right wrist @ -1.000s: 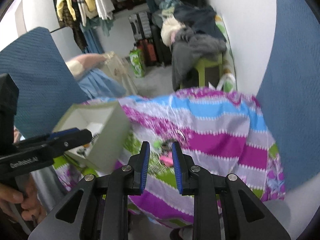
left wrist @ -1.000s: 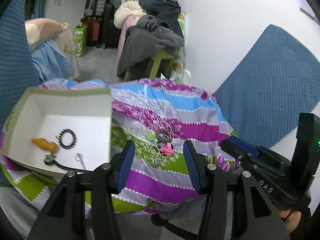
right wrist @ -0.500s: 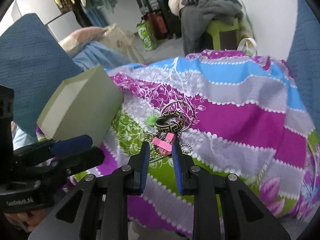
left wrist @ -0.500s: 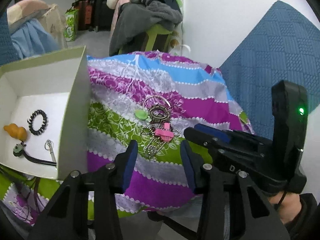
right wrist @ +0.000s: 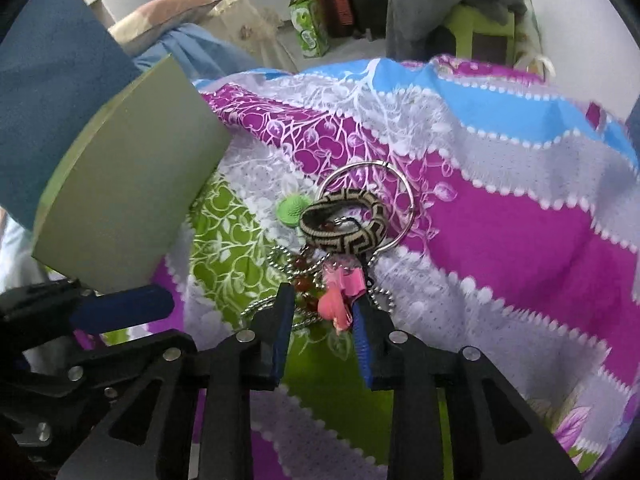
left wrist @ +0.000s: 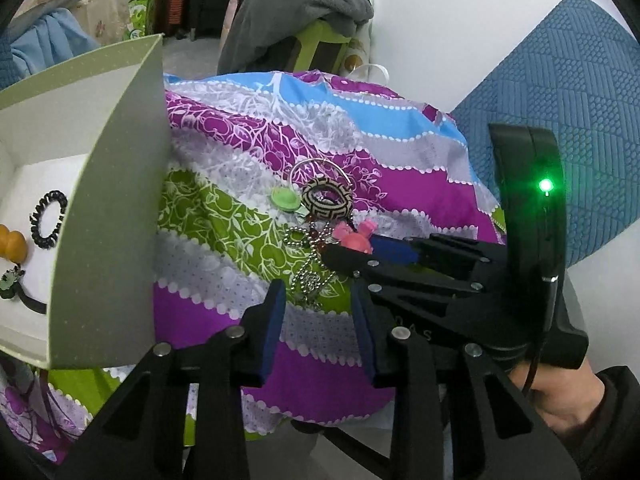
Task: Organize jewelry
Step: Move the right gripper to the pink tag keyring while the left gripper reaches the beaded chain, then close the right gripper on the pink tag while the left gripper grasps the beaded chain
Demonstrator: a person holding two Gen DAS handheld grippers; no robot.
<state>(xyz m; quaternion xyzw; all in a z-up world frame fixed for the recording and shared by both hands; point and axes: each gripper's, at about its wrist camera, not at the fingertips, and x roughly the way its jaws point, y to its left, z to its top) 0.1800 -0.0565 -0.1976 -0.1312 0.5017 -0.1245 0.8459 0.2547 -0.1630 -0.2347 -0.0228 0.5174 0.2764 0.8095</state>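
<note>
A small heap of jewelry lies on the striped cloth (left wrist: 400, 184): a black-and-tan patterned bangle (left wrist: 326, 200), a silver hoop (right wrist: 394, 184), a green disc (left wrist: 284, 199), a silver ball chain (left wrist: 308, 280) and a pink charm (right wrist: 338, 300). My left gripper (left wrist: 317, 300) hovers just short of the chain. Its jaws are closing, and the pads touch nothing. My right gripper (right wrist: 324, 300) comes in from the right. Its jaws are opening, with the pink charm between the tips and only brushing the right finger.
A pale green box (left wrist: 108, 220) stands on the cloth left of the heap, holding a black hair tie (left wrist: 50, 220), an orange piece (left wrist: 12, 244) and a dark cord. Blue cushions flank the cloth; a chair piled with clothes stands behind.
Both grippers came down and in toward the heap. The left jaws narrowed. The right jaws parted slightly and now sit around the pink charm.
</note>
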